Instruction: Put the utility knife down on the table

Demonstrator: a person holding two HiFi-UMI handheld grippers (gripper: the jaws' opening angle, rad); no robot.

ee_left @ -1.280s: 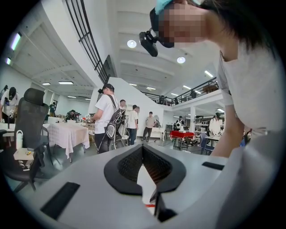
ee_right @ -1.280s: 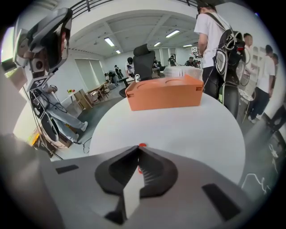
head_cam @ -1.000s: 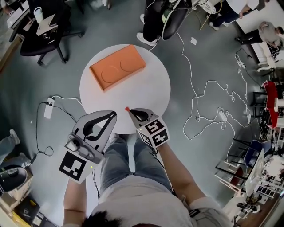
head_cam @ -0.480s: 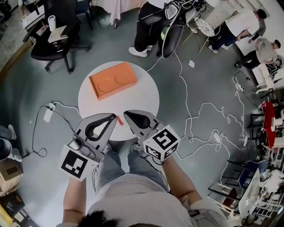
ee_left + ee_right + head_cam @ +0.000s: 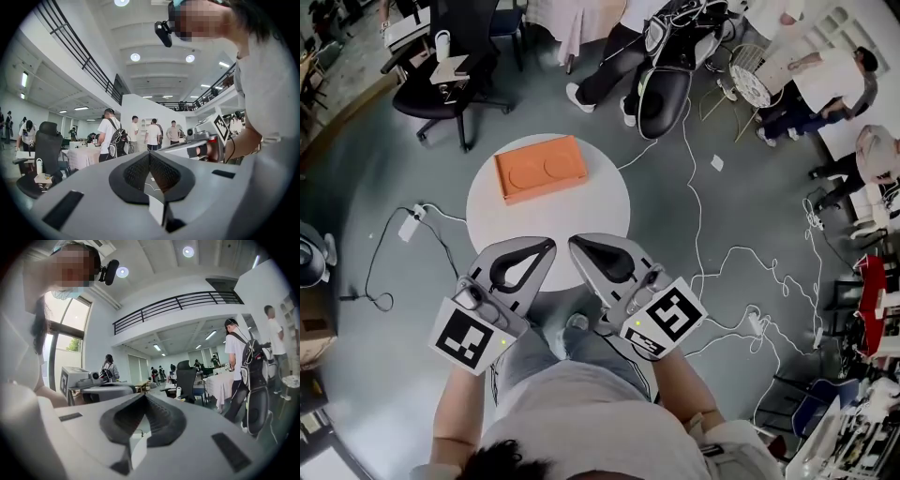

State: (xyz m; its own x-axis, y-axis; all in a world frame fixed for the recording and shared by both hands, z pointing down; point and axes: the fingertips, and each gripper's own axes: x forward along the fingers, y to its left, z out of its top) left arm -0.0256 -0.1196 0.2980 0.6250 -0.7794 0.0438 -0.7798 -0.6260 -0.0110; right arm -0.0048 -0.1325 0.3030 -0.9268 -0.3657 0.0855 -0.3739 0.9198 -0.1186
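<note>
No utility knife shows in any view; the table's near edge lies hidden beneath both grippers. In the head view my left gripper (image 5: pixel 550 243) and my right gripper (image 5: pixel 574 241) hover side by side over the near rim of the round white table (image 5: pixel 581 211). Both are shut with nothing between the jaws. The left gripper view has its closed jaws (image 5: pixel 150 153) aimed level across the room, and the right gripper (image 5: pixel 206 146) shows beside them. The right gripper view likewise looks out over shut jaws (image 5: pixel 145 395), with the left gripper (image 5: pixel 96 387) to one side.
An orange rectangular box (image 5: pixel 540 169) lies at the table's far side. White cables (image 5: pixel 722 262) trail over the grey floor to the right, a power strip (image 5: pixel 411 225) lies to the left. Office chairs (image 5: pixel 450 70) and standing people (image 5: pixel 609 47) are beyond the table.
Both grippers have lifted and drawn back toward the person. The red-tipped knife, at the right gripper's tip, then lying between the grippers on the table's near edge, is out of sight now.
</note>
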